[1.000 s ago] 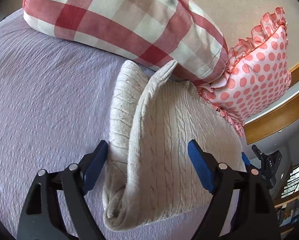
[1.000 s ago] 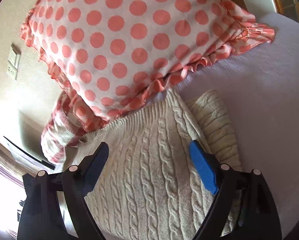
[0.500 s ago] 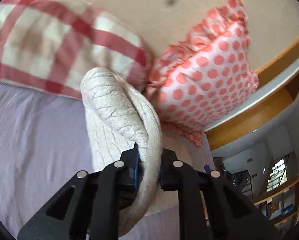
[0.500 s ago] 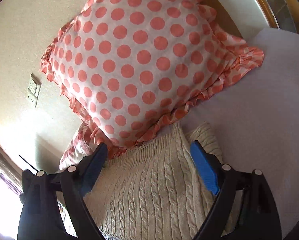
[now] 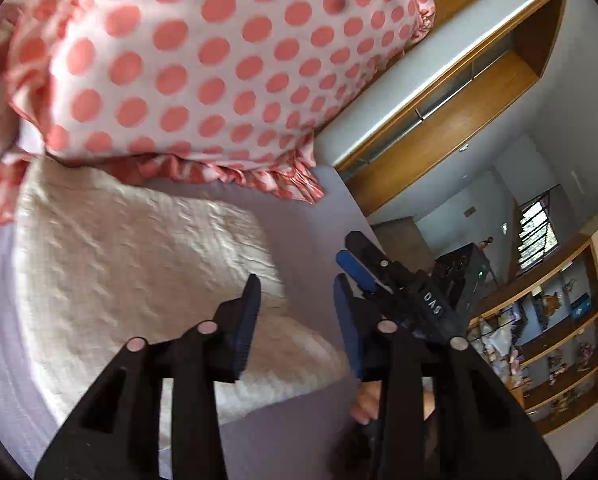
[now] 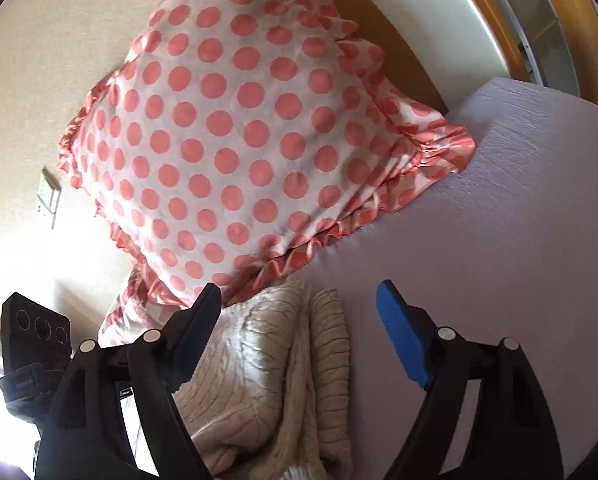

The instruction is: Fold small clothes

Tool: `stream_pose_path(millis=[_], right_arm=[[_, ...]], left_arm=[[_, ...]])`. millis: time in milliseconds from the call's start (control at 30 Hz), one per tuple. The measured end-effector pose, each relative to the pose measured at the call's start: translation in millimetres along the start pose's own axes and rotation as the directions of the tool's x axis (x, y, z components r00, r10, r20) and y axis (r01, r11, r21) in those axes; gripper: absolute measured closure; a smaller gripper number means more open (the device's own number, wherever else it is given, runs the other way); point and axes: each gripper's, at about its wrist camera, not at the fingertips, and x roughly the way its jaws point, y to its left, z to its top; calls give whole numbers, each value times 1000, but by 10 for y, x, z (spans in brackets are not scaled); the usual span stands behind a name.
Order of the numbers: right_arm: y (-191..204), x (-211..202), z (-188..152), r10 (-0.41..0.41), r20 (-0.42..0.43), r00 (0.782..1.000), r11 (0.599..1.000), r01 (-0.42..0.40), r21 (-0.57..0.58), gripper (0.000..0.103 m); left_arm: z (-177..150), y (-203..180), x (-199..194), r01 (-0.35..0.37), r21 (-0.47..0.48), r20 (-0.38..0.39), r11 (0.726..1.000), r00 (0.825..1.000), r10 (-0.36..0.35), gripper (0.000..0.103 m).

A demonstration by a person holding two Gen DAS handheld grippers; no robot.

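A cream cable-knit sweater (image 5: 131,280) lies folded on the lilac bedspread (image 5: 307,208), just below the polka-dot pillow. My left gripper (image 5: 295,292) is open and empty above the sweater's right edge. The sweater also shows in the right wrist view (image 6: 275,368), bunched at the bottom. My right gripper (image 6: 299,300) is open and empty above it, and it shows in the left wrist view (image 5: 351,256) beyond the left gripper.
A pink polka-dot ruffled pillow (image 6: 235,140) leans against the wall at the bed's head. A wooden bed frame and wardrobe (image 5: 451,120) stand to the right. Wooden shelves (image 5: 555,352) fill the far right. Bare bedspread (image 6: 499,240) lies right of the sweater.
My left gripper had pinched the sweater's fold half a second ago; it has carried it over, let go and now stands open. The sweater lies flatter. My right gripper has lifted away slightly.
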Motion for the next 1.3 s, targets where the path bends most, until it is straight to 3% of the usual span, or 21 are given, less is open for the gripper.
stream_pose_path(millis=[67,133,267,300,333,433,533,600,667,700,733,867,900,933,1000,1067,1100,1167,1200,1233,1300], right_arm=[[160,115,-20,7,-56,998,999,-10,-49,24],[307,329,-45,-35,-141,989,995,21,-98,39],[437,728,-232,-164,-273,948,974,112,-197,59],[450,774,-272,-187,-271,944,966,127,-225,83],[463,770,-268,-194,-246,950,961,134,-241,93],[390,666,-39,-269,-130,954,948,239,-209,94],[342,660,60,-279,-187,942,949,240,-205,94],[390,435,41,-259,-186,948,955,223,-194,87],[447,107,-40,-177,-169,970,974,149,-170,59],[484,-32,-110,-145,-158,977,978,118,-169,39],[504,-149,-189,-134,-157,979,978,105,-178,38],[564,-160,-493,-183,-198,963,961,132,-243,38],[546,-93,-555,-218,-207,954,950,159,-268,54],[498,10,-622,-255,-249,934,944,185,-275,84],[324,165,-774,-269,-339,902,954,199,-226,83],[321,63,-776,-245,-316,917,959,182,-215,83],[307,-19,-726,-197,-307,931,974,152,-166,79],[246,-147,-600,-119,-275,954,992,101,-76,50],[202,-172,-532,-124,-251,960,992,114,-52,14],[166,-161,-486,-130,-238,962,991,125,-37,4],[57,-21,-420,-108,-286,952,993,119,20,4]], left_arm=[[-89,89,-269,-117,63,37,991,993,115,50],[-157,221,-429,-212,94,54,973,977,207,48],[-357,557,-543,-226,55,5,973,974,226,47],[-419,597,-558,-216,59,-6,975,976,217,47],[-480,605,-562,-209,72,-17,975,977,211,47],[-606,569,-477,-203,121,-39,972,977,209,47],[-654,534,-423,-186,140,-51,973,980,195,47],[-679,514,-433,-169,153,-47,974,983,178,46],[-688,494,-441,-158,165,-40,973,985,167,43],[-685,481,-436,-153,167,-35,974,986,161,41],[-684,476,-427,-147,167,-33,975,988,154,40],[-653,459,-286,-143,162,-49,976,987,153,34],[-659,465,-224,-158,163,-57,974,984,169,34],[-671,480,-169,-175,167,-67,970,980,188,34],[-731,489,-105,-199,190,-89,961,972,218,35],[-760,490,-200,-195,195,-73,961,974,212,36],[-753,516,-295,-187,179,-52,966,979,199,36],[-691,619,-508,-191,132,15,973,982,190,30],[-641,692,-575,-206,100,41,973,978,203,27],[-590,782,-597,-220,62,43,974,975,218,21],[-517,971,-517,-212,-21,-8,977,977,212,21]])
